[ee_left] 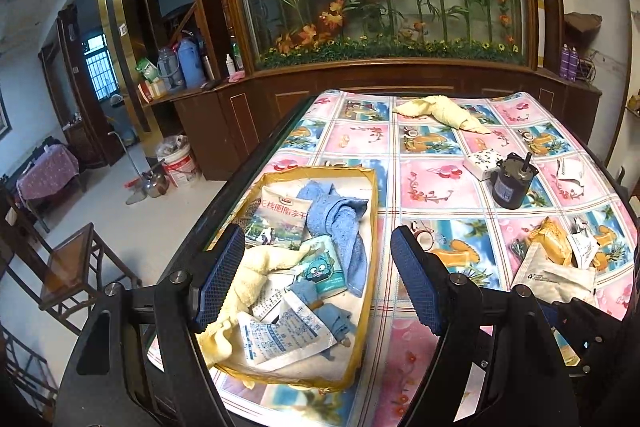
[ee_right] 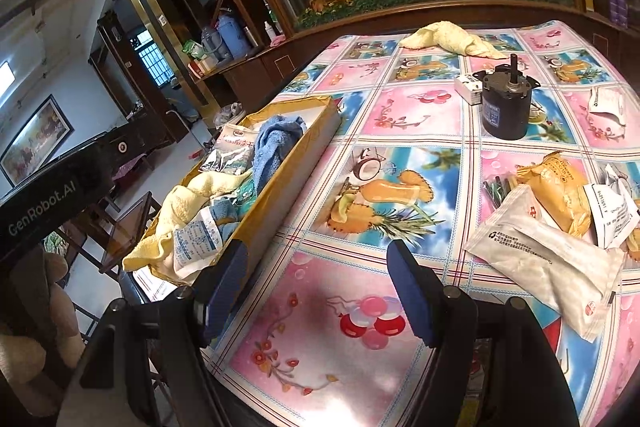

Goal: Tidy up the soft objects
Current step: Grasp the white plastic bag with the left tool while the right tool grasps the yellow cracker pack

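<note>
Both sets of jaws are spread apart, holding nothing. The left gripper (ee_left: 318,277) hangs over the box (ee_left: 370,227), blue towel (ee_left: 340,219) right between its fingers. Ahead of the right gripper (ee_right: 318,285), a yellow towel (ee_right: 448,37) lies far off.

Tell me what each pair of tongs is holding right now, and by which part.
Nothing is held. The left tongs stand open above the yellow box; the right tongs stand open over bare tablecloth.

left claw (ee_left: 318,277) agape | right claw (ee_right: 318,293) agape, empty
</note>
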Available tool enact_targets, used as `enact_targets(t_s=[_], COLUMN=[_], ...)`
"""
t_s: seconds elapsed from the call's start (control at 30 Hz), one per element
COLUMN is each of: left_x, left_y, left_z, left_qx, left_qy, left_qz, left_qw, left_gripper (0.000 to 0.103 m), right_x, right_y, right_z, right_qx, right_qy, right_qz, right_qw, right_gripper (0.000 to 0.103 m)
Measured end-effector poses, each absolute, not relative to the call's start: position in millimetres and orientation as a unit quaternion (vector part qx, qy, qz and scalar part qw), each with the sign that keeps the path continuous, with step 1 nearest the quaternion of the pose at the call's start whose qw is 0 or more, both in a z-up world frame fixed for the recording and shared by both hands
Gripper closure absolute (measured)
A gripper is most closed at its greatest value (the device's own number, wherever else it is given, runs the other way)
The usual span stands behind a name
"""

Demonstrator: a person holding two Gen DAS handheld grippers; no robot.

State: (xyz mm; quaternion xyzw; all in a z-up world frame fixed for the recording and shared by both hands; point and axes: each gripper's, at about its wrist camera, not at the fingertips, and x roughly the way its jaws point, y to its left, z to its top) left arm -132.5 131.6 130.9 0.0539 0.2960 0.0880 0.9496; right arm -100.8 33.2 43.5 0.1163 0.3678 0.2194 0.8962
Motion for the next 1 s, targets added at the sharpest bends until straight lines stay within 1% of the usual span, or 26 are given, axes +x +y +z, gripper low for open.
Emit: enact_targets(t_s=[0.17, 0.37, 0.53, 0.67, 0.8, 0.93, 1.0], left_x=[-127, -120, -107, -101, -100, -102, -103], left_y=[127, 120, 127, 116, 98, 98, 104], left_z=[127, 120, 107, 88, 76, 77, 80], left_qx=[0.062, 0.056, -0.010, -0.045, -0.056, -0.063, -0.068], left_qy=[0.303, 0.321, 0.372, 0.414, 0.441, 0.437, 0.434], left_qz=[0.086, 0.065, 0.000, -0.058, -0.099, -0.098, -0.093], left_qw=[0.947, 0.943, 0.928, 0.907, 0.890, 0.892, 0.894], left_gripper=[0.026, 0.026, 0.026, 0.027, 0.027, 0.027, 0.027], right_x=[-100, -100, -103, -102, -89, -75, -68], right_y=[17, -43, -115, -154, -158, -130, -113], right_z=[47, 57, 60, 52, 48, 43, 33], right_qx=[0.123, 0.142, 0.153, 0.182, 0.176, 0.125, 0.125], right_qy=[0.360, 0.339, 0.335, 0.359, 0.386, 0.408, 0.428], right_qz=[0.209, 0.160, 0.076, 0.057, 0.070, 0.101, 0.128], right_qw=[0.901, 0.916, 0.927, 0.913, 0.903, 0.899, 0.886], right_gripper=[0.031, 0.031, 0.031, 0.031, 0.031, 0.031, 0.031])
